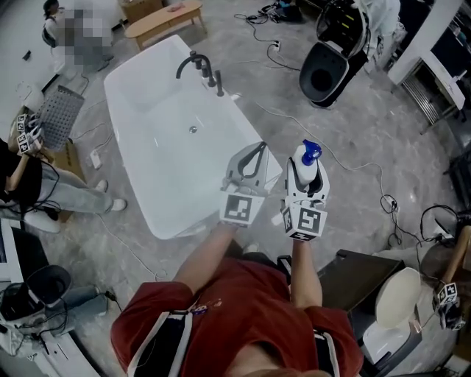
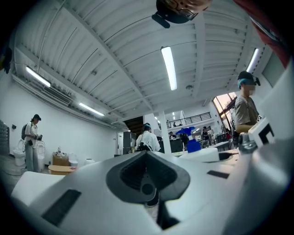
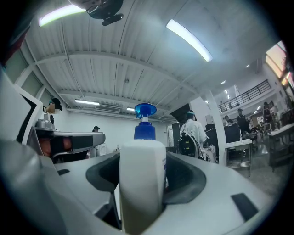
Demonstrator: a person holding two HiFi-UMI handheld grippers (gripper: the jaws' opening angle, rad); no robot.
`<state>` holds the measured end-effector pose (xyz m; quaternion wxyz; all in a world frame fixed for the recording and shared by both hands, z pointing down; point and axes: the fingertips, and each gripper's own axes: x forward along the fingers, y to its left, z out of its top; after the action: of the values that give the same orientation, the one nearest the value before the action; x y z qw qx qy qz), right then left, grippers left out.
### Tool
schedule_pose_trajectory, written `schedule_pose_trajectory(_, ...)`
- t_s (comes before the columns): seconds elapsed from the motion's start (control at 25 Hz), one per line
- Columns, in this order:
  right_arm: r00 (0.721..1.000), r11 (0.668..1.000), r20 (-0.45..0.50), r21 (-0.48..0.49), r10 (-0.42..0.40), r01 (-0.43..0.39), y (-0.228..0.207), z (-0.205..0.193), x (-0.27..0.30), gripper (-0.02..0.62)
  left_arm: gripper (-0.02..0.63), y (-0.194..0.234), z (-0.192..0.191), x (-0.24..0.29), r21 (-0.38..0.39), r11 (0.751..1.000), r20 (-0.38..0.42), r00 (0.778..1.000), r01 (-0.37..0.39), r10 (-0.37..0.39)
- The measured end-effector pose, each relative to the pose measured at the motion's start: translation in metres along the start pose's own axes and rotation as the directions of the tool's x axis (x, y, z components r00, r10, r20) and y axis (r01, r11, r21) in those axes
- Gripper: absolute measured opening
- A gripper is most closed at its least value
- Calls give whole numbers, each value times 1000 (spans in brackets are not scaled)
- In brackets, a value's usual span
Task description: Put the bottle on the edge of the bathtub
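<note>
Bottle [image 3: 142, 179]: one, white with a blue pump cap [image 3: 145, 120], standing upright between the jaws of the right gripper [image 1: 306, 173], which are clamped on its two sides. It is held up in the air, just beside the near end of the bathtub [image 1: 132, 96] and apart from its rim.

Left gripper [image 1: 254, 156]: jaws brought together with nothing between them. It is held beside the right gripper, over the near corner of the tub.

Count: two grippers in the person's hands, each with one marker cube, left [image 1: 242, 208] and right [image 1: 305, 221]; one bottle; one bathtub, white and free-standing, with one dark tap [image 1: 199, 68] on its far rim.

Head view only: the tub, the grey marbled floor [image 1: 294, 103] with cables trailing over it, a wooden bench [image 1: 163, 20] beyond the tub, and the holder's red shirt [image 1: 243, 309].

Gripper views only: both look upward to a ribbed white ceiling [image 2: 115, 55] with strip lights [image 2: 169, 66], and to people standing across the room. Only the right gripper view shows the bottle's body filling the gap between the jaws; the left gripper view shows the closed pads.
</note>
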<state>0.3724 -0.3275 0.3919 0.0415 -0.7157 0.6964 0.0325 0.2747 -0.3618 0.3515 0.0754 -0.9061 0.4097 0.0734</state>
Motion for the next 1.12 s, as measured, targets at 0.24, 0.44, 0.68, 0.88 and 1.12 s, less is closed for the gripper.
schedule_pose_trajectory(0.24, 999, 1000, -33, 15, 18, -17, 2, -11, 28, 272, 15, 20, -8, 19, 11, 1000, -22, 1000, -13, 13)
schedule_pose_trajectory(0.44, 997, 1000, -67, 12, 25, -24, 4, -27, 59, 270, 15, 40, -19, 40, -6, 1000, -23, 1000, -17, 17)
schedule_pose_trajectory(0.68, 993, 999, -112, 10, 34, -33, 4, -56, 101, 270, 15, 66, -37, 67, -28, 999, -33, 999, -19, 18)
schedule_pose_trajectory(0.88, 986, 999, -164, 17, 40, -38, 10, -86, 139, 270, 15, 91, -57, 88, -28, 999, -63, 998, -15, 14)
schedule_pose_trajectory(1.12, 968, 999, -247, 18, 40, -37, 10, -137, 165, 272, 15, 109, -85, 99, -53, 998, -95, 995, -31, 26)
